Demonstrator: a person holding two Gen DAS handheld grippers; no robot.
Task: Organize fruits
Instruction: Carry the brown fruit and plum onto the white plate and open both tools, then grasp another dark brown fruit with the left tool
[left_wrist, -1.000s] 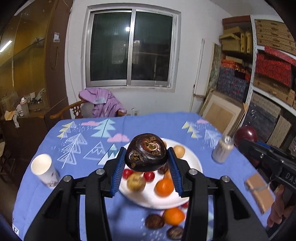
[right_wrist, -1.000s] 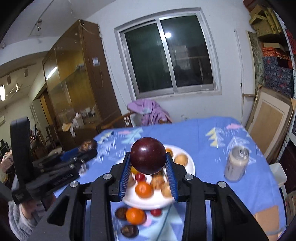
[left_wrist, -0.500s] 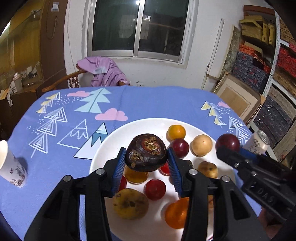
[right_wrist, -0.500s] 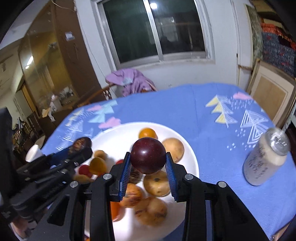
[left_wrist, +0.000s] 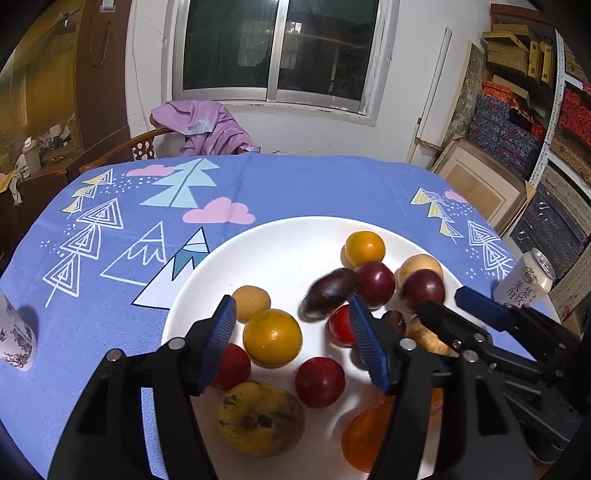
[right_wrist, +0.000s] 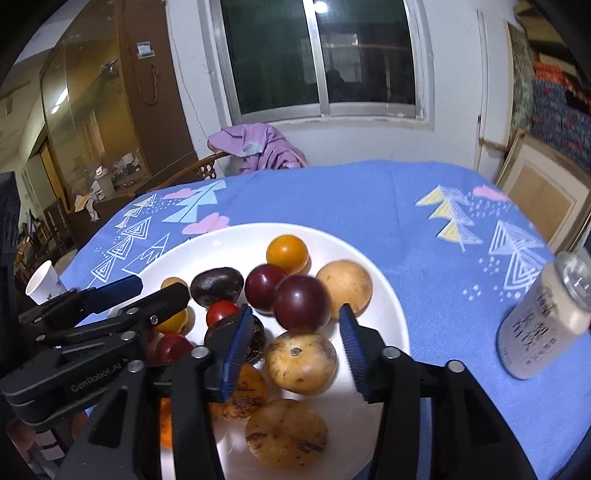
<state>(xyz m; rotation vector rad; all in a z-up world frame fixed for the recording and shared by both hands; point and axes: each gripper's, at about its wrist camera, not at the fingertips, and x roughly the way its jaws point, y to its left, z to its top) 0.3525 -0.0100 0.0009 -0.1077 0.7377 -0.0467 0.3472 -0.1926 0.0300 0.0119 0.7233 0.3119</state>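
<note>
Both fruits dropped, tongs (left_wrist: 291, 332) opening, seemingly downtilted.

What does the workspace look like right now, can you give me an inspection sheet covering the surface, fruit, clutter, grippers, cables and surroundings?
Surface: blue tablecloth with tree and cloud prints.
Job's things: white plate holding plums, tomatoes, oranges and a dark fruit.
Clutter: drink can, paper cup.
Grippers: left gripper and right gripper over the plate, jaws opening, pads not pressing any fruit.
Cables: nothing seen.
Surroundings: window, chair with purple cloth, stacked boxes.
</note>
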